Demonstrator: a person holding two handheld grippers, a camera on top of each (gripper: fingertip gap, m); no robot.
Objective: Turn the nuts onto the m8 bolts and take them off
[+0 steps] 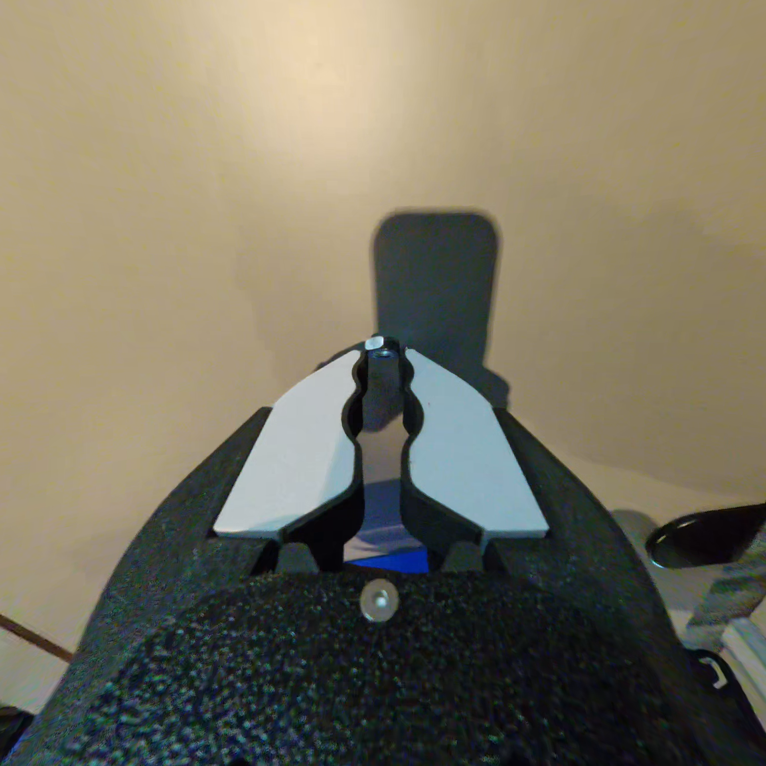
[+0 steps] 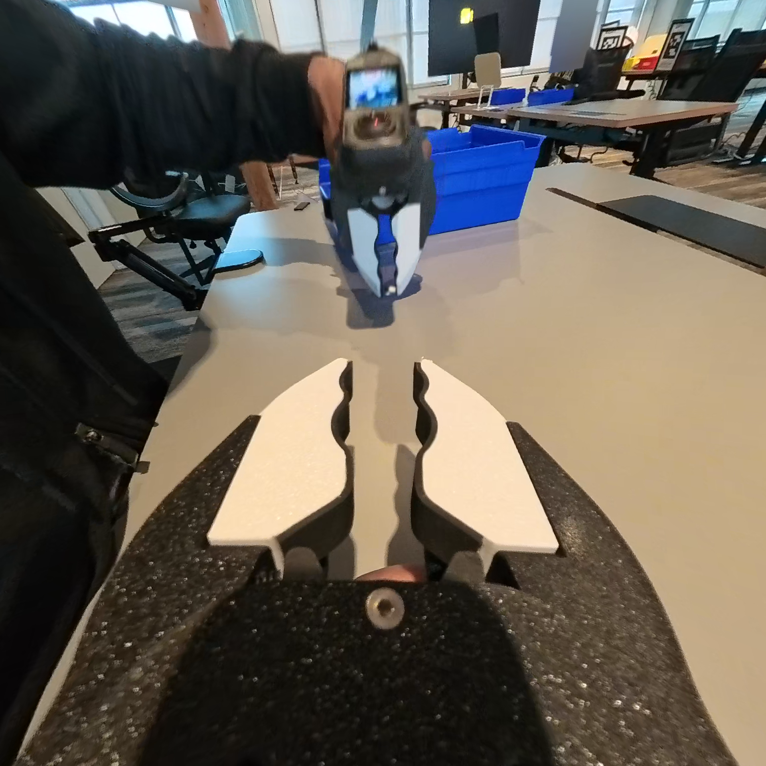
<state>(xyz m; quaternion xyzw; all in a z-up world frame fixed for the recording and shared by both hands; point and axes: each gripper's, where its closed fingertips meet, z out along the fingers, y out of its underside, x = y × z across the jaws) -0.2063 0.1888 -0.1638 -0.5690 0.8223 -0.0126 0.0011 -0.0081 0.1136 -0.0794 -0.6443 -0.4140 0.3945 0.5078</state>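
The nut (image 1: 381, 353), a small shiny metal piece with a threaded hole, sits pinched right at the tips of the left gripper (image 1: 382, 357), whose white fingers (image 1: 298, 447) have closed in to a narrow gap around it. A bright rounded bit of metal shows just above the nut; whether that is a bolt end or part of the nut I cannot tell. In the left wrist view the tips point down close to the pale table (image 1: 166, 207), and the gripper's dark shadow falls on the surface just beyond them.

From the right wrist view, that same left gripper (image 2: 387, 290) is seen farther off and blurred, nose-down over the grey table (image 2: 580, 373), its tips at or just above the surface, with a small glint between them. A person's arm in a black sleeve (image 2: 145, 103) reaches across to hold it.

The right gripper (image 2: 383, 364) hangs nearer, over a bare stretch of table, its white fingers (image 2: 290, 456) spread apart with nothing between them. The nut lies well ahead of this one, along its line of sight.

Behind the left gripper stands a blue bin (image 2: 485, 174) on the table. A black mat (image 2: 684, 228) lies toward the far right edge, and an office chair (image 2: 195, 211) is off to the left beyond the table.
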